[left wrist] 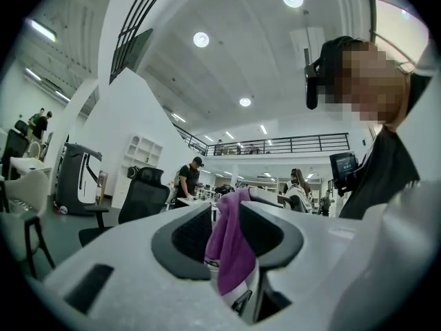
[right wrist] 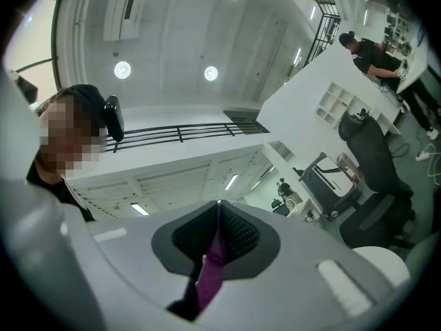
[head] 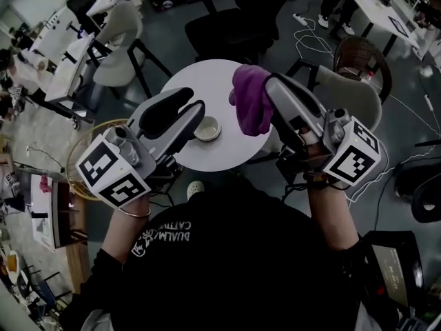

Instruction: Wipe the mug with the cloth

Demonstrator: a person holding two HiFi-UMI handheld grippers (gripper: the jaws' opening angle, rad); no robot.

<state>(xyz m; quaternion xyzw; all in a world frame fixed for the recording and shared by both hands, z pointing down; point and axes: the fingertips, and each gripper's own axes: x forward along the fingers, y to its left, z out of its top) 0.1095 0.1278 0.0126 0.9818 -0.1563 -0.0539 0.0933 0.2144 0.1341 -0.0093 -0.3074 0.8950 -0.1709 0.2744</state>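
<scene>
The white mug stands upright and alone on the round white desk, below the two raised claws. The purple cloth hangs well above the desk to the mug's right, pinched in the right claw, whose pads press together on it. The left claw is spread and grips nothing, the cloth showing through its gap from beyond.

Round white table, wicker chair, grey floor

Mug on table; cloth right of it.
</scene>
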